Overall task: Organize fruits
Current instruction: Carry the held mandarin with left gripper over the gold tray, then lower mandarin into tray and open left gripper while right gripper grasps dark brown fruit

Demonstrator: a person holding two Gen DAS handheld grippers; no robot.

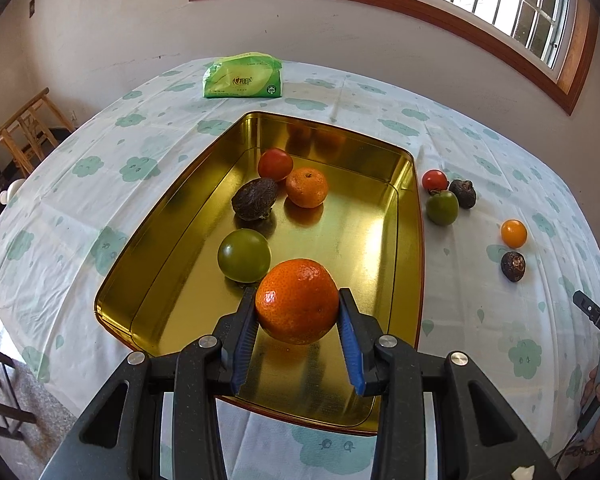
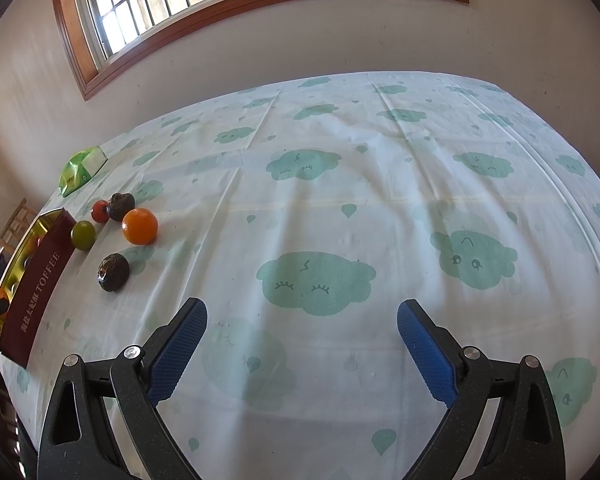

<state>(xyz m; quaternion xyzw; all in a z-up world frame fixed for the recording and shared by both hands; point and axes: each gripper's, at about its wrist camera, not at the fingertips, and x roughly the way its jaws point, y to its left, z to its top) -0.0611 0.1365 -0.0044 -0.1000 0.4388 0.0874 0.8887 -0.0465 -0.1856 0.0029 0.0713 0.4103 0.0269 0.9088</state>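
My left gripper (image 1: 298, 300) is shut on a large orange tangerine (image 1: 297, 300), held just above the near part of the gold tin tray (image 1: 410, 240). In the tray lie a green fruit (image 1: 244, 255), a dark wrinkled fruit (image 1: 255, 199), a smaller tangerine (image 1: 307, 187) and a red tomato (image 1: 275, 164). On the cloth right of the tray lie a red tomato (image 1: 435, 180), a green fruit (image 1: 442, 207), two dark fruits (image 1: 463, 193) (image 1: 513, 266) and a small orange (image 1: 513, 233). My right gripper (image 2: 302, 314) is open and empty over bare cloth; the loose fruits, such as the orange (image 2: 140, 226), lie to its far left.
A green tissue pack (image 1: 242, 76) lies at the table's far side behind the tray. The tray's dark red outer wall (image 2: 36, 288) reads TOFFEE in the right wrist view. Wooden chairs (image 1: 28, 128) stand off the table's left edge. A wall with windows is behind.
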